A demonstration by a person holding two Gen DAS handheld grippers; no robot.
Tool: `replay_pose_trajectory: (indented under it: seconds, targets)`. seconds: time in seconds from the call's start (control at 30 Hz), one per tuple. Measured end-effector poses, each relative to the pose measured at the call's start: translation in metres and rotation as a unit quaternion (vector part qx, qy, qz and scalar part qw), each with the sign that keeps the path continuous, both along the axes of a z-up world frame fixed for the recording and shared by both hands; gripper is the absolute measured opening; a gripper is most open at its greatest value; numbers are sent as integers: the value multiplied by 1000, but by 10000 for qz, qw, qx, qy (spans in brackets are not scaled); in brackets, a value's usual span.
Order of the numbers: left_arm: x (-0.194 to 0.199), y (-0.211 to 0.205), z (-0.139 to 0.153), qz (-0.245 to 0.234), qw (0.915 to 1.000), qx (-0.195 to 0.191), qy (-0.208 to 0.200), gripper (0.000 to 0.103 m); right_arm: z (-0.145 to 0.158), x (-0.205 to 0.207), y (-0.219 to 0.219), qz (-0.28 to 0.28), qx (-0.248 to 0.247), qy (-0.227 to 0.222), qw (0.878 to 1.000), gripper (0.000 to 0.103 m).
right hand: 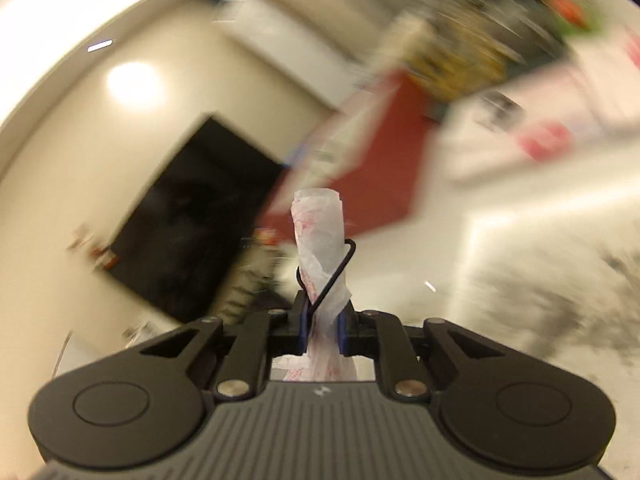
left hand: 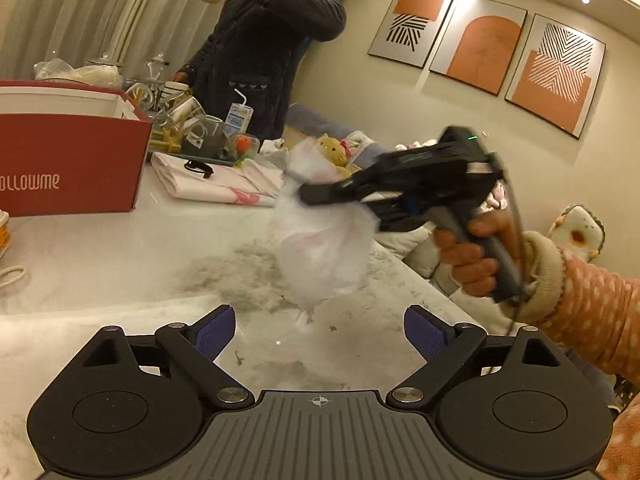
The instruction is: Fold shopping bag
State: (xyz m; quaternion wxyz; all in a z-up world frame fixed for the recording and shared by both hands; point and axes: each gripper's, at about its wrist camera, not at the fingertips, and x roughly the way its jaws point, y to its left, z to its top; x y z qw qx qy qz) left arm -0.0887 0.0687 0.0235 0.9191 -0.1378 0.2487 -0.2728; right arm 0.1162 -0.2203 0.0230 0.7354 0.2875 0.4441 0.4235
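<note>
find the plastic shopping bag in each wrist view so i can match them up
Left wrist view: plastic shopping bag hangs blurred at centre, above the marble table, from the right gripper.
Right wrist view: a twisted strip of it at lower centre, pinched in the right gripper.
Shared landmark: the red box.

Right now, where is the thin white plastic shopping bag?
The thin white plastic shopping bag hangs above the marble table, pinched in the right gripper, ahead of the open left gripper.
</note>
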Motion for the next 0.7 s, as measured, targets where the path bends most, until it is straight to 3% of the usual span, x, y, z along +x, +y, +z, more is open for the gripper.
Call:
replay_pose_trajectory:
  seconds: [0.1, 0.17, 0.2, 0.23, 0.4, 0.57, 0.7]
  targets:
    - [1, 1, -1, 127, 9999, 27, 17, 92, -24, 18, 6, -195, -334, 257, 9989, 22]
    - [6, 0, -3, 272, 9995, 122, 73, 92, -30, 22, 7, -244, -494, 243, 9982, 39]
    - [10, -1, -4, 368, 9990, 206, 124, 92, -33, 23, 8, -265, -570, 227, 9978, 66]
    - [15, -3, -6, 463, 9983, 291, 175, 92, -31, 21, 8, -322, -689, 87, 9971, 78]
    - [36, -24, -14, 651, 9945, 717, 409, 92, -11, -3, -1, -480, -1186, -710, 9892, 81]
    - [48, -52, -18, 662, 9909, 1015, 589, 92, 5, -44, -6, -510, -1893, -1685, 9660, 92]
    - [52, -68, -21, 604, 9887, 1223, 617, 92, 6, -70, -16, -606, -2114, -1953, 9558, 93]
